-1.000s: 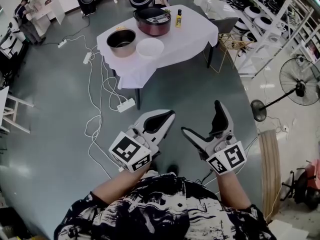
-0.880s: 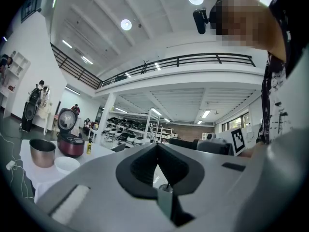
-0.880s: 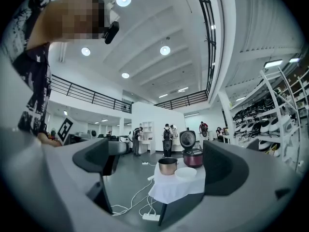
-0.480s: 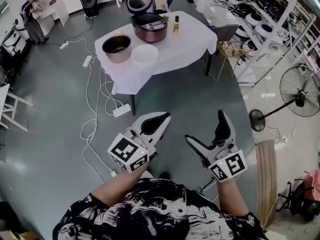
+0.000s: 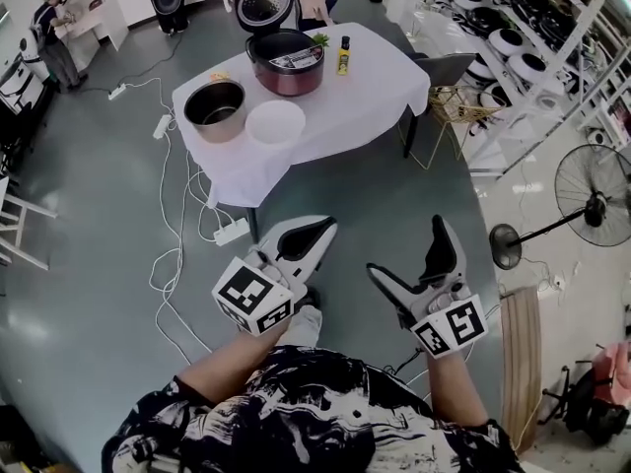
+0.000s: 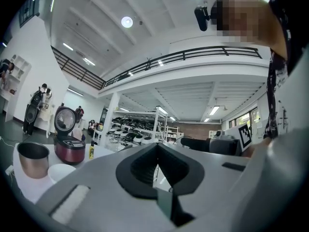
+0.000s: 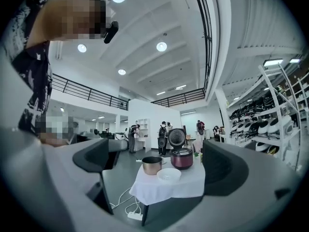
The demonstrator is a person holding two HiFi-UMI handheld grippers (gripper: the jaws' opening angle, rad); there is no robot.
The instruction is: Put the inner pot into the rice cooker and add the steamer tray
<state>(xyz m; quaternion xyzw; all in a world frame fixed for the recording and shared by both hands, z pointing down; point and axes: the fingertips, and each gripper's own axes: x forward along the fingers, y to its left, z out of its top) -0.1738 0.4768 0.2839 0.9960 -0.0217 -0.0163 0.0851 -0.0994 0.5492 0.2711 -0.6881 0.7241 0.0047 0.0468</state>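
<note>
A dark red rice cooker [image 5: 287, 63] with its lid up stands on a white-clothed table [image 5: 365, 97] far ahead. To its left sit the metal inner pot [image 5: 215, 107] and the white steamer tray [image 5: 275, 123]. My left gripper [image 5: 325, 228] is shut and empty, held low over the floor. My right gripper [image 5: 404, 246] is open and empty beside it. In the right gripper view the pot [image 7: 151, 165], cooker [image 7: 181, 157] and tray [image 7: 169, 174] show between the spread jaws. The left gripper view has the pot [image 6: 33, 158], cooker [image 6: 67, 146] and tray [image 6: 60, 171] at far left.
A yellow bottle [image 5: 343, 57] stands right of the cooker. White cables and a power strip [image 5: 232, 232] lie on the floor before the table. Shelves of cookers [image 5: 513, 37] and a standing fan [image 5: 592, 180] are at the right. A person [image 5: 49, 28] stands at the back left.
The table has drawn closer and shifted left in the head view as I walk towards it. Both grippers keep their pose: left shut, right open.
</note>
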